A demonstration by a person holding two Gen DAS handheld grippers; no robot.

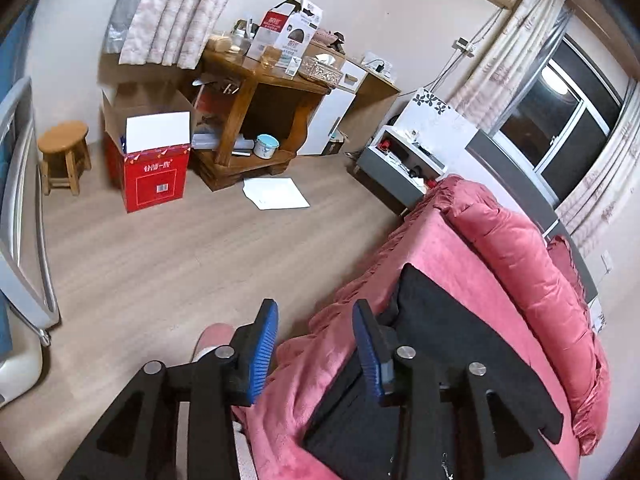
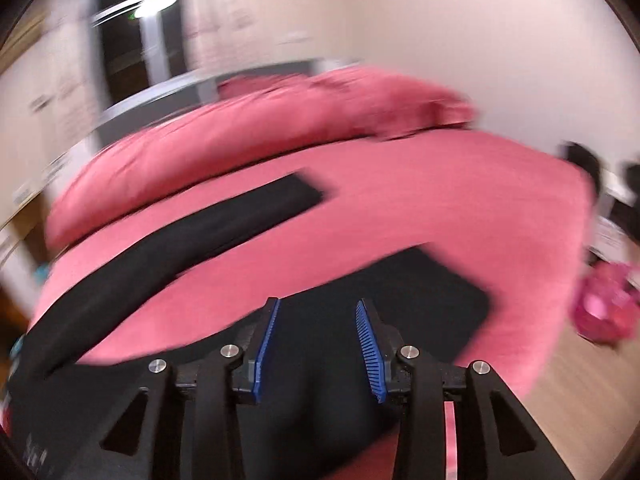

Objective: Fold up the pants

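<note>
From my left gripper [image 1: 316, 344], jaws half apart and empty, the black pants [image 1: 452, 344] lie flat on the pink bed [image 1: 460, 248] toward four o'clock. From my right gripper [image 2: 318, 344], likewise parted and holding nothing, the blurred pants [image 2: 208, 224] spread with one leg toward ten o'clock. They look soft, light and floppy; I would pinch a hem or waistband corner.

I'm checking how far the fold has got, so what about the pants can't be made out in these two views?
- Left wrist view: the near end of the pants is hidden behind the left gripper and cut off by the bottom edge.
- Right wrist view: motion blur smears the pants; creases and edges are unreadable.
- Right wrist view: the cloth under the right gripper is covered by its black frame.
- Small things on the wooden desk are too small to tell.
</note>
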